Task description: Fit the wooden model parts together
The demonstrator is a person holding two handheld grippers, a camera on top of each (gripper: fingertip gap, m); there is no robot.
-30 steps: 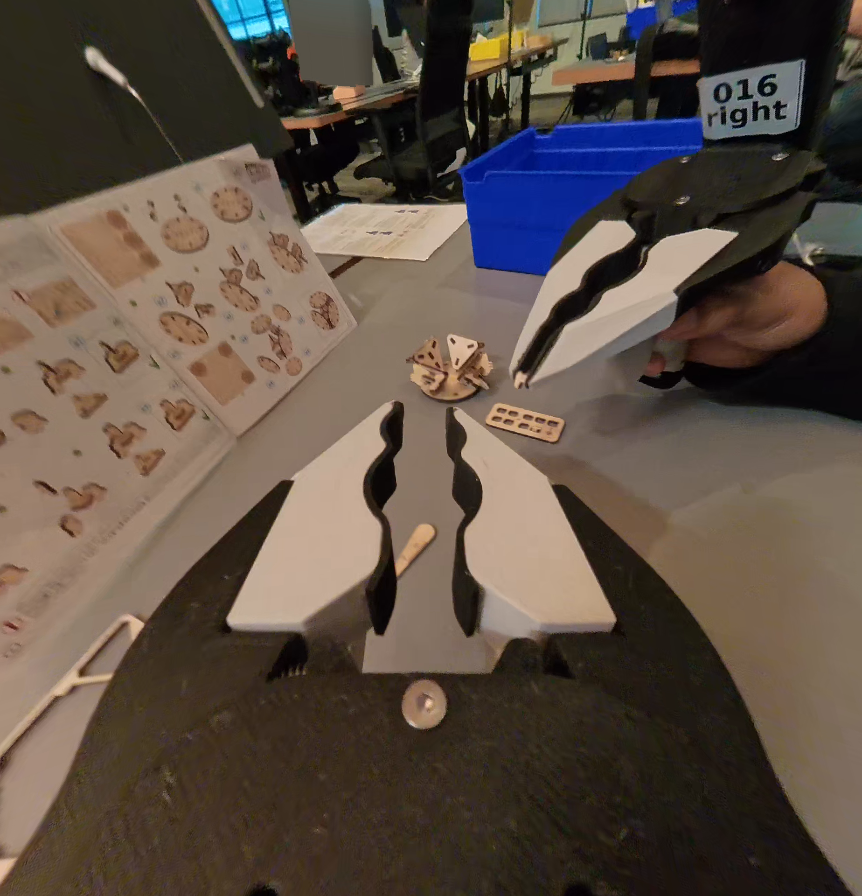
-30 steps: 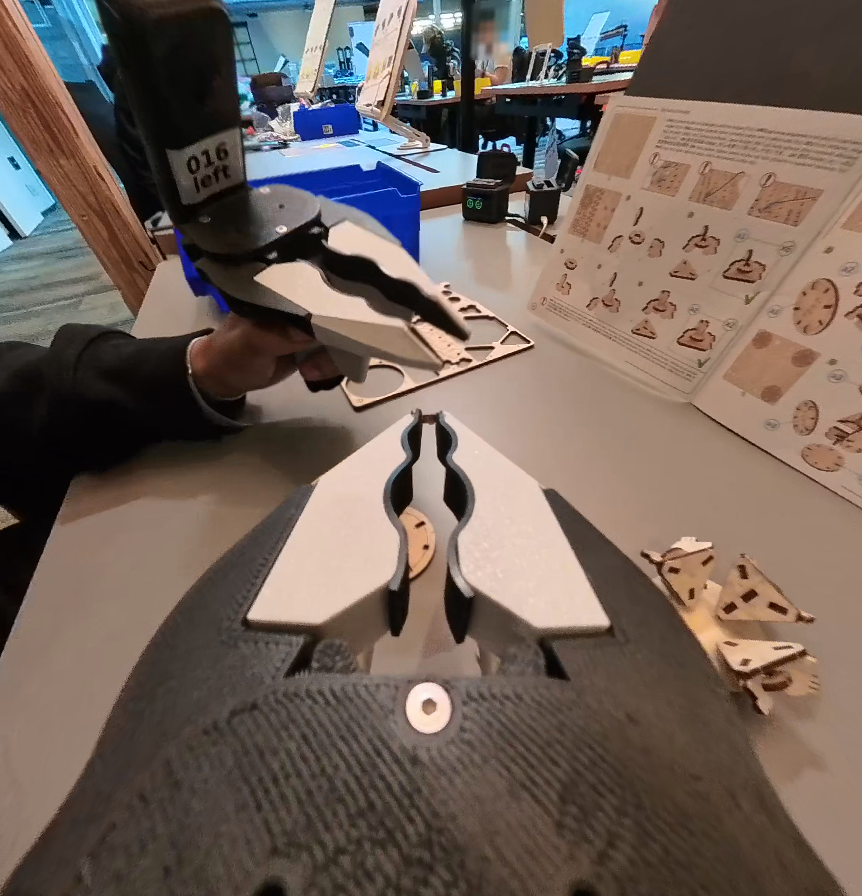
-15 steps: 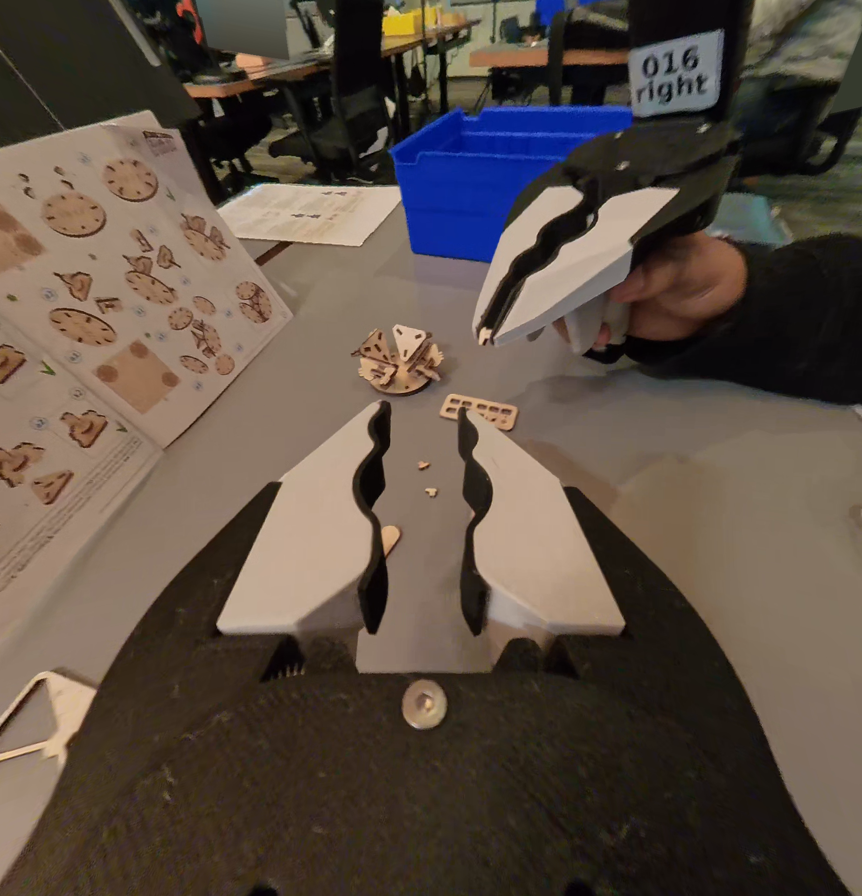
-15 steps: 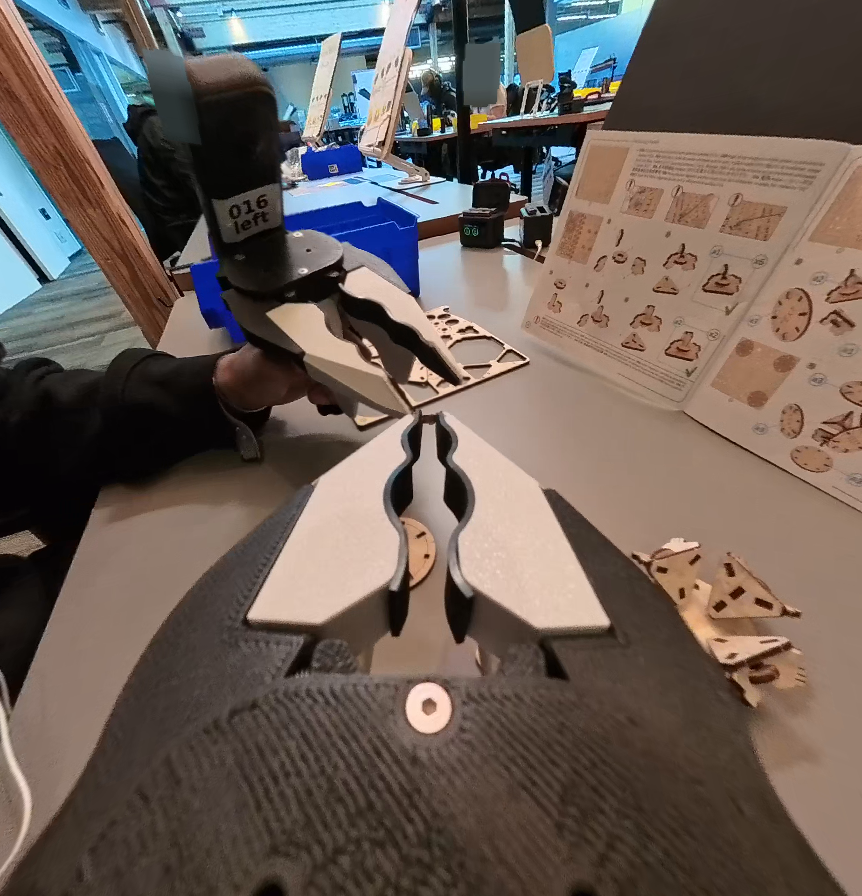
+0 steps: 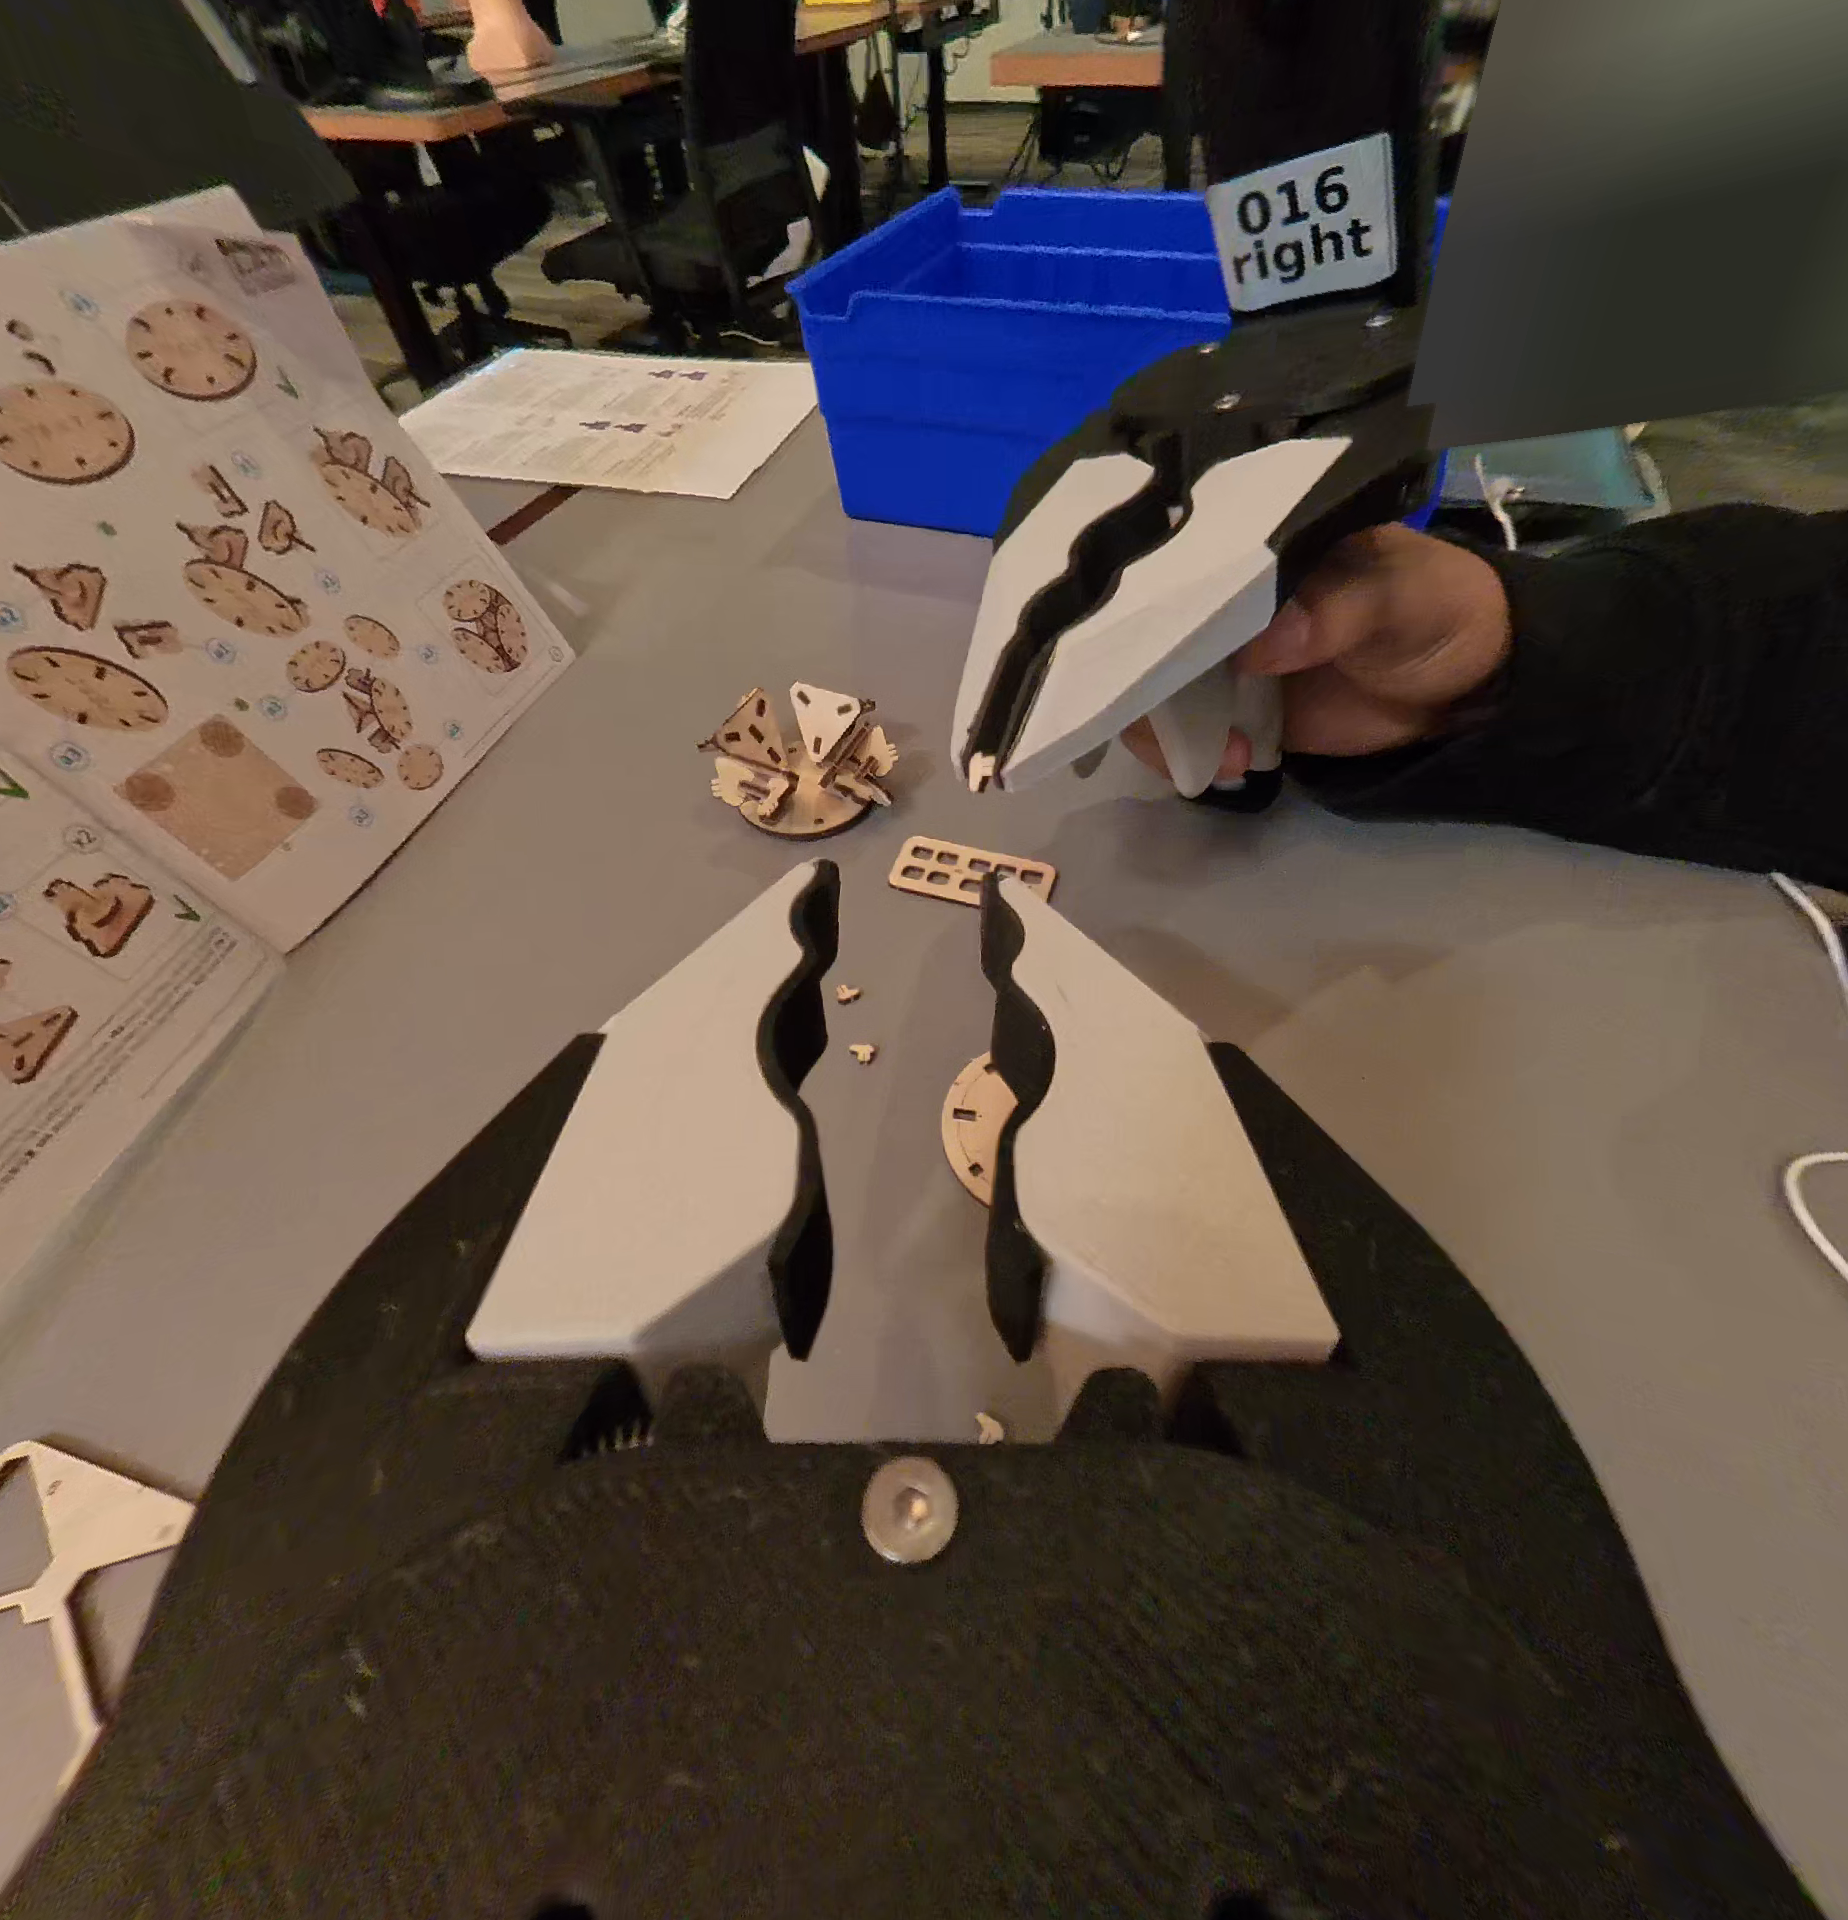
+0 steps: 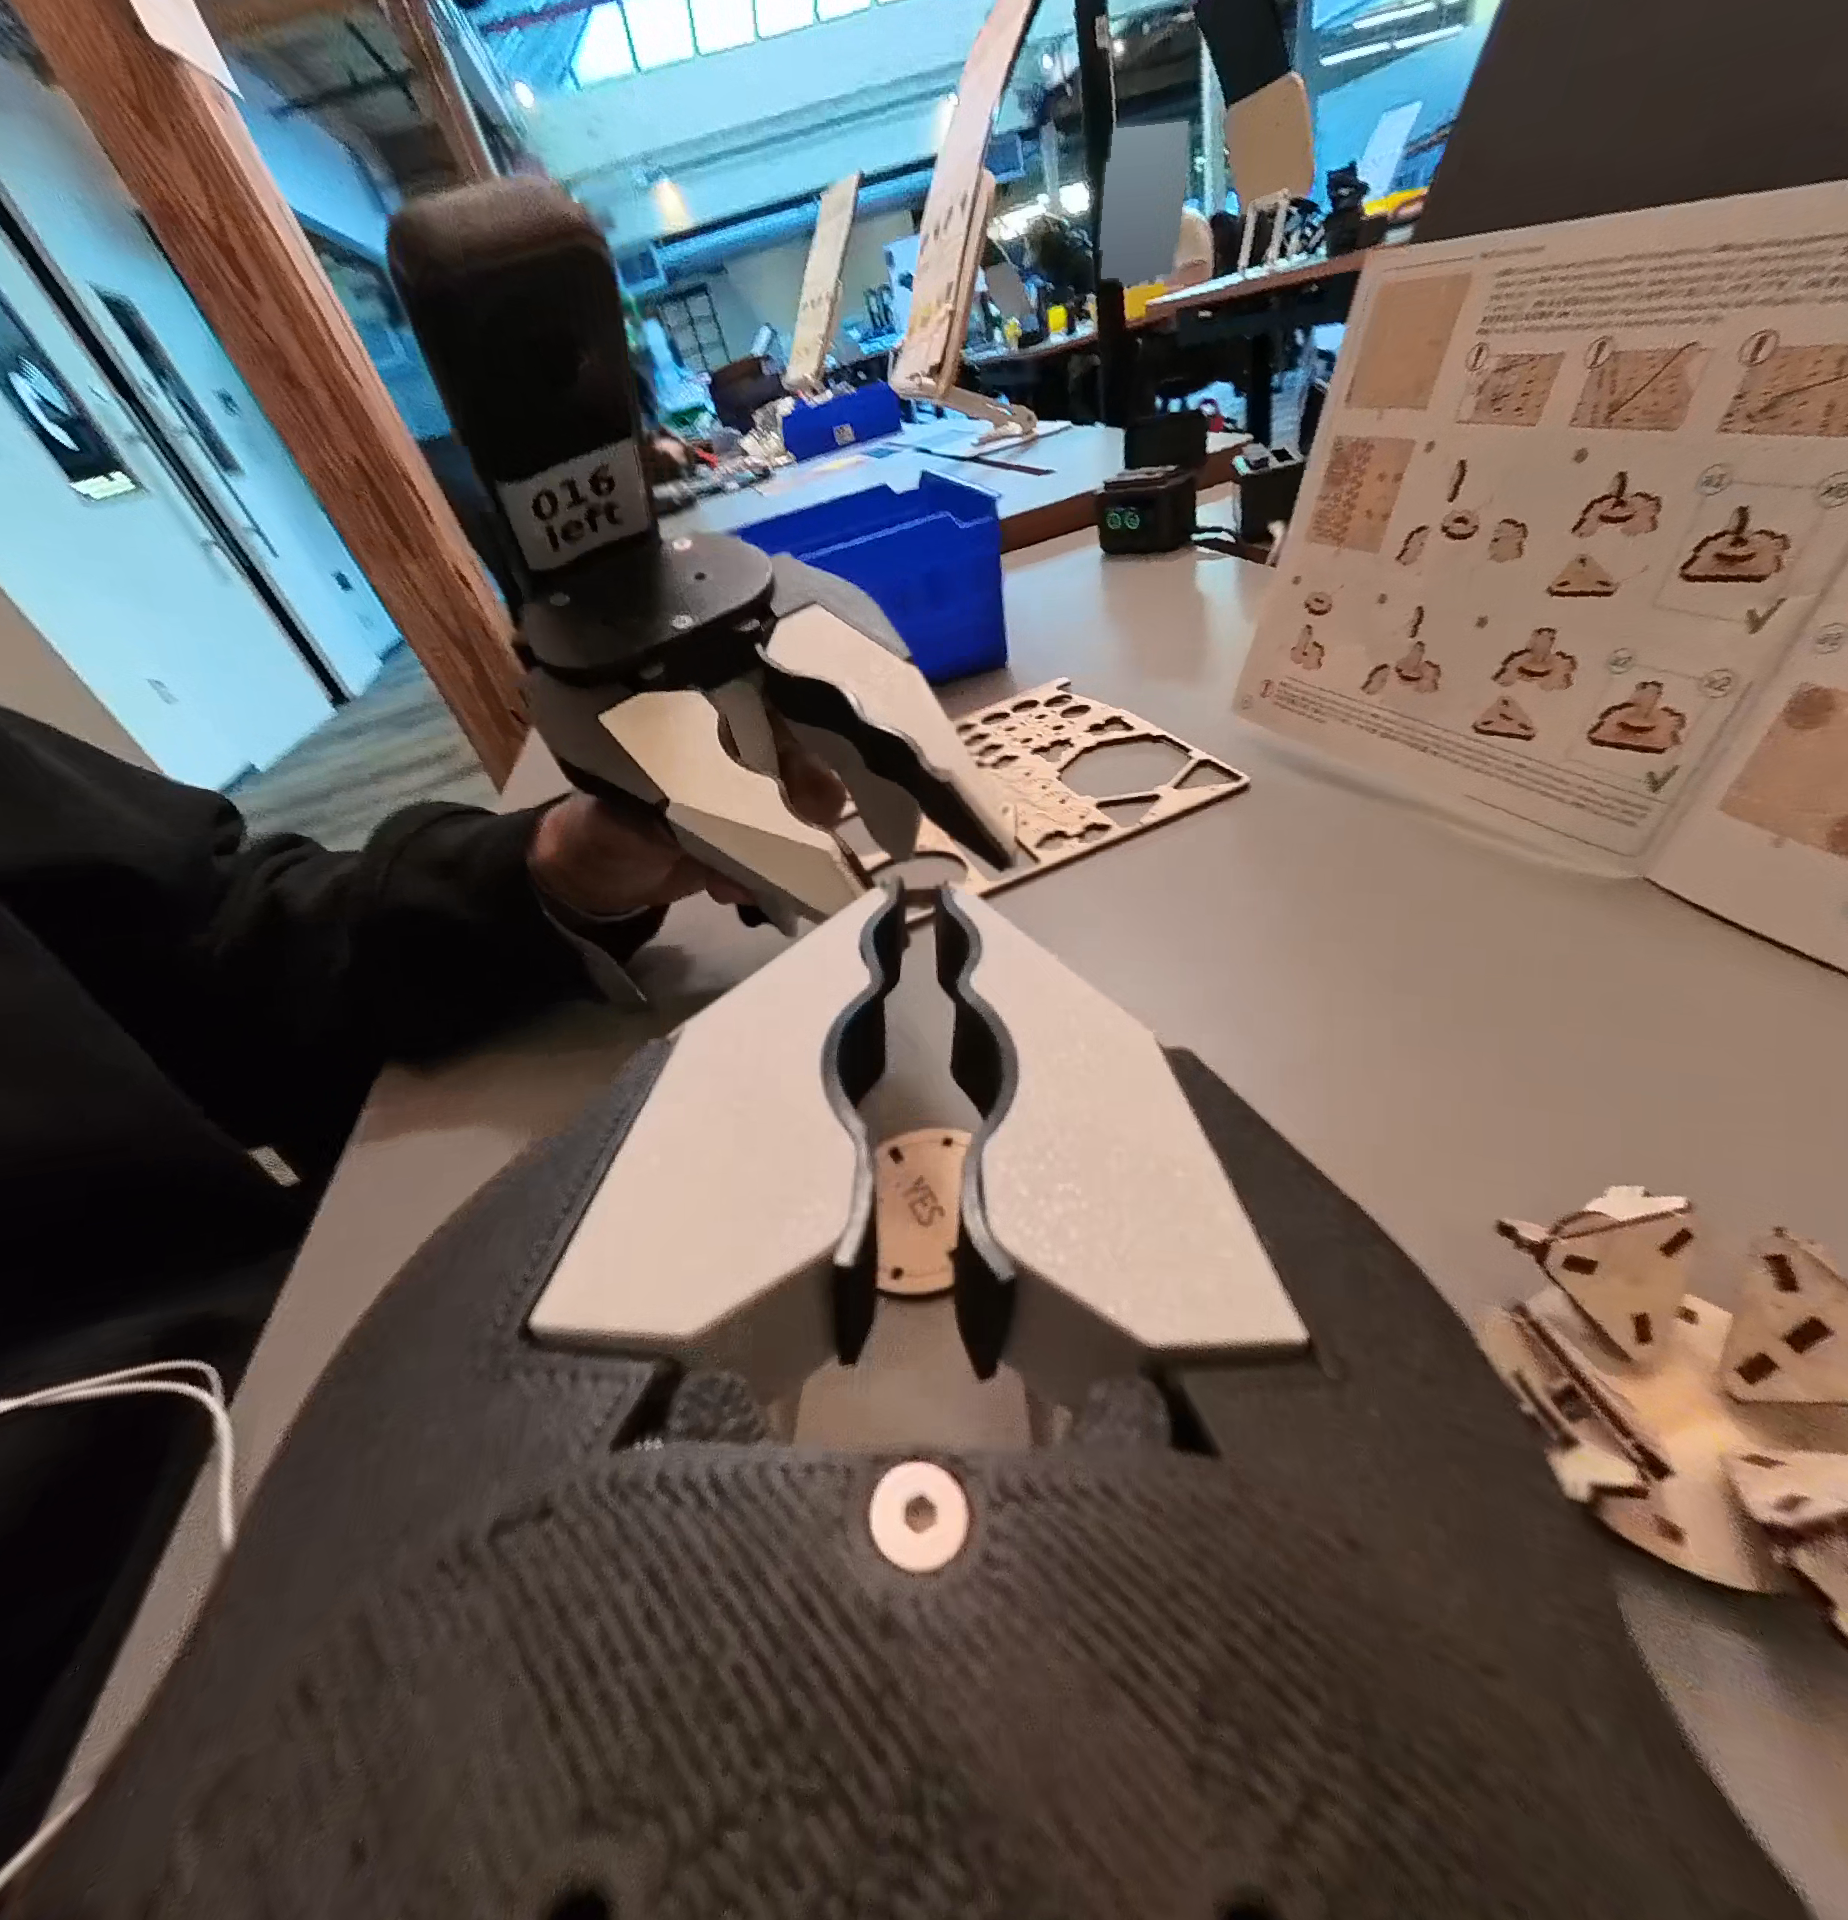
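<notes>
Above the grey table (image 5: 400,1039), right claw (image 5: 984,771) pinches a small upright wooden piece (image 5: 978,770), left claw (image 5: 904,878) spread

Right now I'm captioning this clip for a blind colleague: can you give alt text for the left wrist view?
The left gripper hangs open over a grey table, above two tiny wooden bits. Ahead sit a wooden model and slotted strip; the right gripper pinches a small pale piece.

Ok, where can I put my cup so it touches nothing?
Bare table lies between the sleeve and the white cable, and between the booklet and the left gripper. Crowded: round the wooden model, slotted strip and tiny bits.
</notes>
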